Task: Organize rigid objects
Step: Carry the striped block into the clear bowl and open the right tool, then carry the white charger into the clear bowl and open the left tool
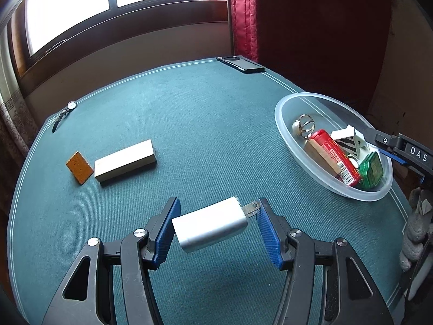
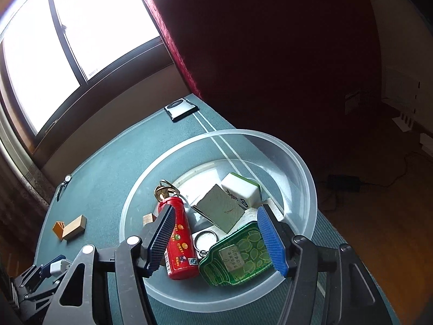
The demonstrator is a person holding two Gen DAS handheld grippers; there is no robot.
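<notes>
The left gripper [image 1: 216,227] has a white plug-in charger [image 1: 209,224] caught between its blue pads [image 1: 167,227], pinched end to end so one pad bears on the flat back and the other on the metal prongs, which point off toward three o'clock; it hangs clear of the green table mat [image 1: 205,124], so I take it as a carry and not a resting grasp. That grip on the prongs looks thin, and a tilt could let it slip. The clear plastic bowl [image 1: 286,132] sits out at two o'clock from it, and that is surely where the charger belongs, since the bowl holds a red bottle [image 2: 180,243], a green tin [image 2: 238,254], a white tile [image 2: 240,191], a grey card [image 2: 219,207] and some key rings. The right gripper [image 2: 216,238] hovers over the bowl with its fingers spread wide and nothing between them, perhaps waiting out of the way. Two pieces lie unsorted at ten o'clock: a wooden block [image 1: 125,159] and an orange chip [image 1: 79,167], touching or nearly so. A wristwatch [image 1: 65,113] and a dark phone [image 1: 240,63] rest at the far edge.
</notes>
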